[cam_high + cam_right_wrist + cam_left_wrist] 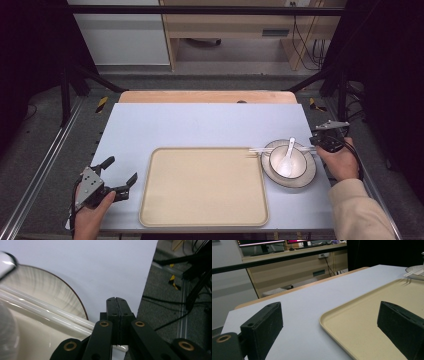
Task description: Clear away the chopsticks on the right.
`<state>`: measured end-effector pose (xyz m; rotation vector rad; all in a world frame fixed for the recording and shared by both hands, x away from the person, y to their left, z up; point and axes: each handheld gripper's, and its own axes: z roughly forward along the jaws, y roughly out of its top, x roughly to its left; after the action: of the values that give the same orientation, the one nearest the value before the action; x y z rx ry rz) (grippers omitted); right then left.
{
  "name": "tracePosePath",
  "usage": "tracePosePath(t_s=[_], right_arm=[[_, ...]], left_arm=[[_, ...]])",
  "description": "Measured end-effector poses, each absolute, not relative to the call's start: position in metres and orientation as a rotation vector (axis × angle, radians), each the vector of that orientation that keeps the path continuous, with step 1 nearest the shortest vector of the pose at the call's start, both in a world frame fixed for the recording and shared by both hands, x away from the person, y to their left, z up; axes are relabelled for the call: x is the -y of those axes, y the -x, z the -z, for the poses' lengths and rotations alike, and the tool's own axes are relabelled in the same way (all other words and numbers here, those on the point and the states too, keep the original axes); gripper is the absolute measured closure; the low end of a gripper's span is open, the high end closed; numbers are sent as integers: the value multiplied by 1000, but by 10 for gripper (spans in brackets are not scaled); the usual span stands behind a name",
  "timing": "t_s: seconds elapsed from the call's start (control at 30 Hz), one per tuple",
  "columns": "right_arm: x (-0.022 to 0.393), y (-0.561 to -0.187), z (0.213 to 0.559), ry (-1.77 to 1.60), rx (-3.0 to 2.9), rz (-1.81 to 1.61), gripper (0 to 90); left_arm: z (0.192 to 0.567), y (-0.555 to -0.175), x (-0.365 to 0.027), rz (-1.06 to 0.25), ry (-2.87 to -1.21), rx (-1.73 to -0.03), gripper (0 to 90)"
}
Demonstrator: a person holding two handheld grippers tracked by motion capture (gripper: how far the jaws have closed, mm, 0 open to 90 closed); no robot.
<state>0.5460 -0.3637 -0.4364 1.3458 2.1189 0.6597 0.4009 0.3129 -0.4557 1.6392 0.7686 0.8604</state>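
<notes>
**Chopsticks pinched at the plate's edge while the tray waits bare**

Nearest the person, the left gripper (121, 176) rests on the white table (200, 125) with its jaws spread wide and nothing between them, just beside the corner of the beige tray (203, 187). The tray holds nothing. To its right, touching or nearly so, a dark-rimmed plate (305, 177) carries a bowl (300, 161), and a white spoon (287, 159) lies in the bowl with its handle pointing away. A pair of pale chopsticks (265, 149) lies across plate and bowl, tips reaching over the tray's corner. The right gripper (117, 302) has its jaws pressed together at the chopsticks' (50, 315) thick ends; whether it truly grips them cannot be told. The sticks look light, stiff and glossy, likely to slip or twist; hold both near the ends. The crockery looks breakable.
</notes>
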Motion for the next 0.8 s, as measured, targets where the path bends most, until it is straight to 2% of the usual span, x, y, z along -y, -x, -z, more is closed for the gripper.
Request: tracePosePath(t_s=[0.3, 0.8], right_arm=[[365, -553, 445, -1391, -2170, -632, 900], [373, -511, 444, -1409, -2180, -648, 895]], left_arm=[[456, -393, -321, -879, -1638, -789, 61], [458, -394, -321, -864, -1650, -783, 66]])
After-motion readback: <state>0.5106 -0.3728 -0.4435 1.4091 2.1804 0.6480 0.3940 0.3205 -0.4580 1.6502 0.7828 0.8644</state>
